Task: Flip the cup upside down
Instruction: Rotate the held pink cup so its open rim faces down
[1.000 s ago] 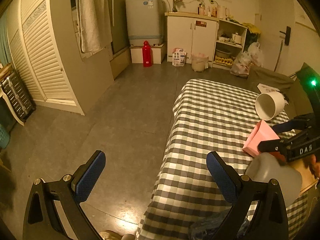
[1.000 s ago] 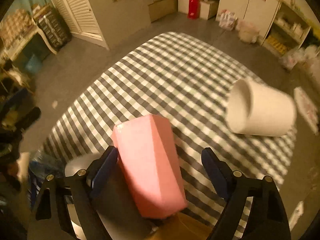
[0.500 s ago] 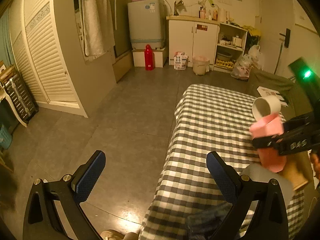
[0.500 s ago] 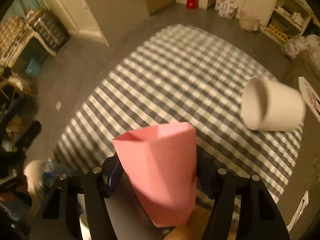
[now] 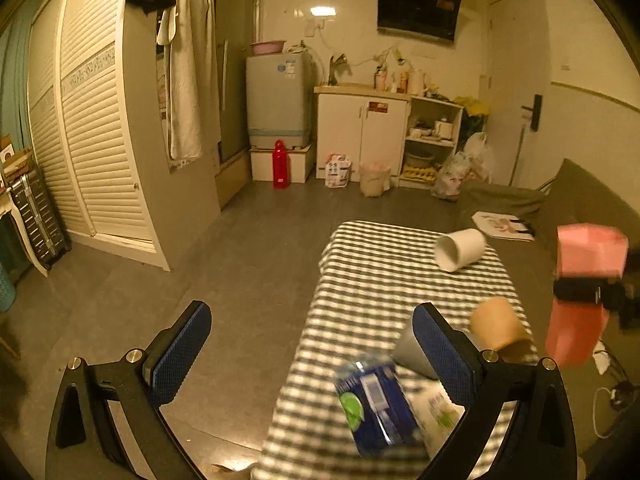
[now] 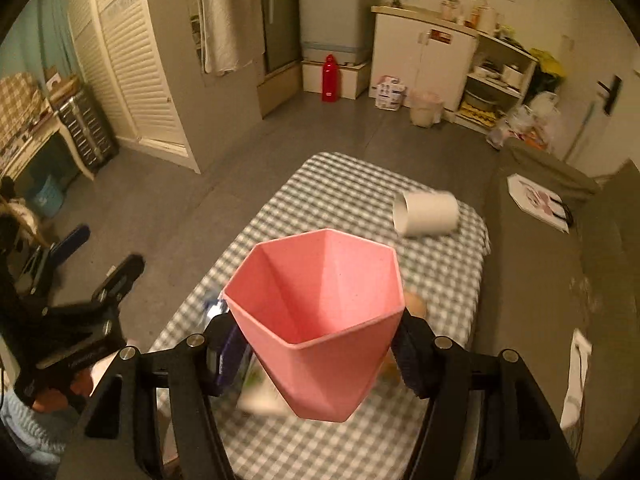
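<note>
Claw pads first, in the left wrist view: the left claw [image 5: 310, 354] hangs wide apart with nothing between its blue pads, one finger over the grey floor [image 5: 248, 264], the other over the near end of the checked counter [image 5: 384, 280]. On that counter a white cup [image 5: 460, 249] lies on its side near the far end, mouth turned toward the camera. Closer in, a tan cup [image 5: 498, 328] rests tilted, and a blurred blue packet [image 5: 376, 404] sits at the near edge. At the right edge of this view the pink cup [image 5: 582, 288] is up in the air, well above the cloth, with a black band of the other tool across its middle.

Over to the right wrist view, and the right claw [image 6: 316, 350] is clamped on the pink cup [image 6: 320, 320], a pad pressed against each side of its lower half. The cup is faceted, wider at the rim than at the base, and its open mouth faces up and toward the lens, so the inside is in plain sight. It is clear of the counter [image 6: 360, 200]. Beyond it the white cup [image 6: 426, 214] lies sideways by the far corner. The left claw [image 6: 100, 256] shows at the left edge, off the counter's side, fingers spread.
</note>
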{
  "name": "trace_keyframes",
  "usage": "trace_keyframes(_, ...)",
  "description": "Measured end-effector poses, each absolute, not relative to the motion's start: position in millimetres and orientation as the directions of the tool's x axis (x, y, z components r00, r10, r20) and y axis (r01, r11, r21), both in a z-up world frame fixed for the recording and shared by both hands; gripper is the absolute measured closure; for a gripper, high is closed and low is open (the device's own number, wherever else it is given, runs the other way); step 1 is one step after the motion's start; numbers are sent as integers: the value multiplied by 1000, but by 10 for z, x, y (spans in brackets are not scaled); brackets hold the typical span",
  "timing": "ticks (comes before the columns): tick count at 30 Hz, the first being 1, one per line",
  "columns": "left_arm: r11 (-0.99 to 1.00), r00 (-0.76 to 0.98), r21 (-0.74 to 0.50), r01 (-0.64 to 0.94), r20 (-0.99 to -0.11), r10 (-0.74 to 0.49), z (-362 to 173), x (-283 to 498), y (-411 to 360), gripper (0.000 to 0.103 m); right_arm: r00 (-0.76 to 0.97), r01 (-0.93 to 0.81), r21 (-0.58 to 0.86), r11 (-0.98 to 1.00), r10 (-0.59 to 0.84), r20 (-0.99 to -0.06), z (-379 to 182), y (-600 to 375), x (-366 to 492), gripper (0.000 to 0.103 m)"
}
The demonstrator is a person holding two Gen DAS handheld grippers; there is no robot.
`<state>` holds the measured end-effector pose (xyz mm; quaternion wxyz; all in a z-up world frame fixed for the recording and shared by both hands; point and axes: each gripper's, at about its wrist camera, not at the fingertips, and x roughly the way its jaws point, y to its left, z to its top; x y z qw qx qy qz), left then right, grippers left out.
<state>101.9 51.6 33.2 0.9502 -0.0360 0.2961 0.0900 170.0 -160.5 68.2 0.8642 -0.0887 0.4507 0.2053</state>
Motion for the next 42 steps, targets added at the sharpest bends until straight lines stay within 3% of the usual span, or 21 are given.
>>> trace_keyframes(8,989,805,-11,-148,-583,114,147,547,334,0,438,-262,136,955,243,-865,-84,-1857,907,40)
trace_keyframes(17,989,763,1,-148,-636,115,-344,353,243,0,376,-98,190,977,213,-902,-967,-1934,835,40)
trace_keyframes(32,991,699,55,-118,-704,123,-743,517,122,0,357,-42,224,974,224,-907,-1262,-1976,1170,41)
trace_keyframes(33,991,699,59,-118,-704,125,-746,522,118,0,360,-41,228,973,228,-905,-1266,-1980,1177,40)
trace_keyframes(35,991,699,66,-120,-703,131,-740,533,96,0,381,-43,230,972,229,-896,-1225,-2015,1158,27)
trace_keyframes(42,990,701,60,-126,-701,131,-626,531,-26,0,536,-97,135,986,167,-827,-757,-2218,951,21)
